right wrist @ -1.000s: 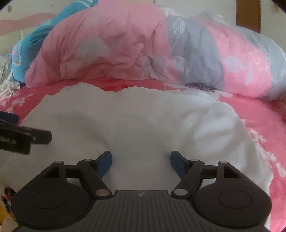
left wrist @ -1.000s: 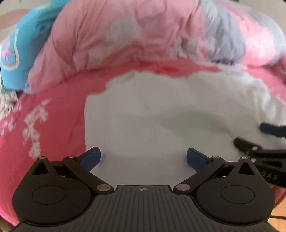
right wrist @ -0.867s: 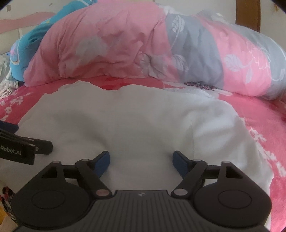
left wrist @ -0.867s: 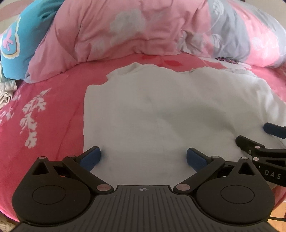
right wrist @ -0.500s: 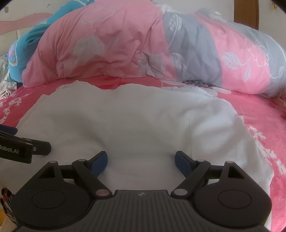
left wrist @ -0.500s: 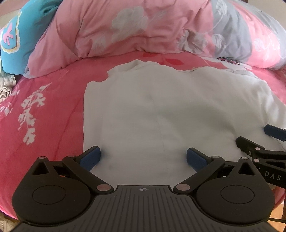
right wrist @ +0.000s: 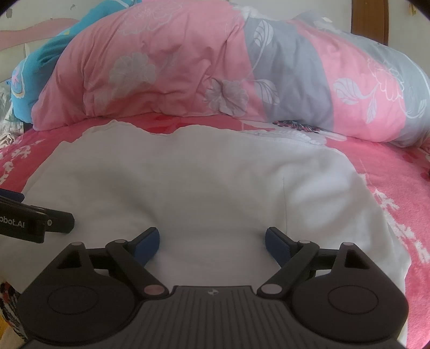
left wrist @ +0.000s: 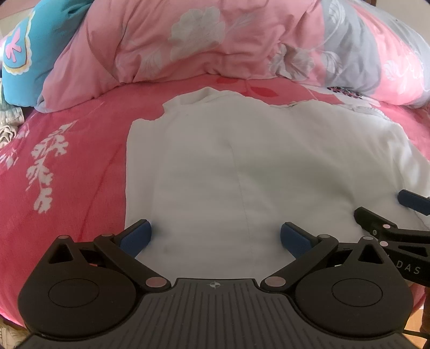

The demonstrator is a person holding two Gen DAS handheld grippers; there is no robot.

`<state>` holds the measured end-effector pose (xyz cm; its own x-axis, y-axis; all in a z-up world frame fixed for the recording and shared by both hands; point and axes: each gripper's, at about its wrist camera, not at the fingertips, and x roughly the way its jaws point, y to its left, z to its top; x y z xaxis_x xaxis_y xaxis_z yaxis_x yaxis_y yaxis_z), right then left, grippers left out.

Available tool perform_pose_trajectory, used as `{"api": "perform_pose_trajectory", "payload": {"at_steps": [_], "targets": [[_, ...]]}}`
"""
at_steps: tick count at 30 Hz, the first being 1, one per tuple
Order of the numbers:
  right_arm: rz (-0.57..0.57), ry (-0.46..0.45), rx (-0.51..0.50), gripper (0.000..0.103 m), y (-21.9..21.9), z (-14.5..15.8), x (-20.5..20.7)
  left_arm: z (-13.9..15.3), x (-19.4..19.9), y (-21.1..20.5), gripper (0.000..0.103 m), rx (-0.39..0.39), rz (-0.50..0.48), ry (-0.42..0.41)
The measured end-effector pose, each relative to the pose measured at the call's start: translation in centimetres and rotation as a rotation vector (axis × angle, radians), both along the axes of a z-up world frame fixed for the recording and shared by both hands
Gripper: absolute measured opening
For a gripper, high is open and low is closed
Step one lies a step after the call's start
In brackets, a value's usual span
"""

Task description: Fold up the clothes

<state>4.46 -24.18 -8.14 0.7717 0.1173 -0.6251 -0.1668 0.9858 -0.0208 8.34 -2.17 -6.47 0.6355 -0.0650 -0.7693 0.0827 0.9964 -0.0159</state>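
Observation:
A white garment point(left wrist: 255, 161) lies spread flat on the pink bed, its near hem under both grippers. My left gripper point(left wrist: 216, 236) hovers over the garment's near left part, jaws wide apart with only flat cloth beneath them. My right gripper point(right wrist: 212, 239) stands over the near right part of the same white garment point(right wrist: 201, 182); its jaws are opening and nothing is pinched between the blue pads. Each gripper shows at the other view's edge: the right gripper point(left wrist: 403, 214) and the left gripper point(right wrist: 35, 217).
A bulky pink and grey floral quilt point(right wrist: 228, 67) is heaped along the far side of the bed. A blue pillow point(left wrist: 29, 45) lies at the far left. The pink floral bedsheet point(left wrist: 61, 174) surrounds the garment. A wooden bedpost point(right wrist: 371, 18) rises at the far right.
The right gripper's jaws have spread wider. The left wrist view has sharpened from blur and shifted slightly. The garment lies as before.

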Motion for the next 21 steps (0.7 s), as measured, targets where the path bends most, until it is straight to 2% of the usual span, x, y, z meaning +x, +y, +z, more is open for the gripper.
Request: {"api": "perform_pose_trajectory", "payload": {"at_steps": [21], "targets": [[-0.008, 0.001, -0.008, 0.096, -0.14, -0.22, 0.24, 0.0, 0.26, 0.11, 0.103, -0.01, 0.015, 0.017]]}}
